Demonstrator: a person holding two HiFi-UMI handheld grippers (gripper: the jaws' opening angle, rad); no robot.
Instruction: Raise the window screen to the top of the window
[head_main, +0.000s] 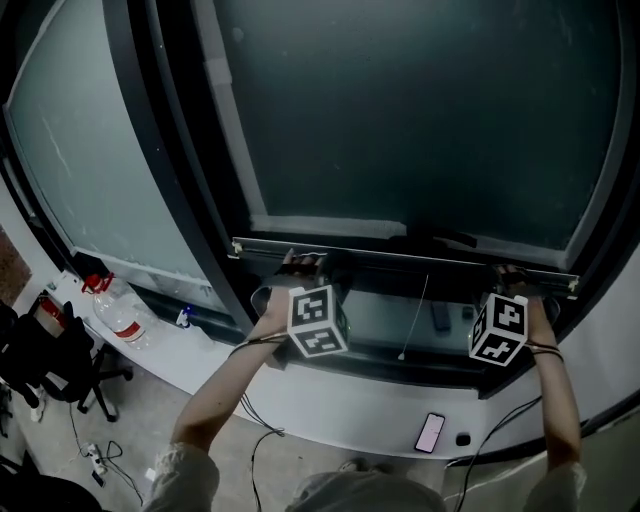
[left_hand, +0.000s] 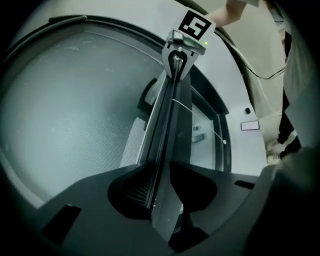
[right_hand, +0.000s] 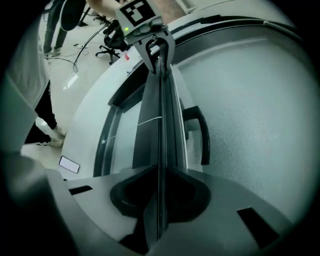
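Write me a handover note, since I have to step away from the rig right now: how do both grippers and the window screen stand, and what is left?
Left gripper: jaws wide apart, astride the screen's bottom bar near its left end; it does not look clamped.
Right gripper: jaws closed on the same bar near its right end.
Window screen: mesh covers the pane above the bar; the bar sits low in the window, pull cord hanging from it.
Done: both grippers placed at the bar.
Left: close the left jaws, then lift the bar evenly to the top.
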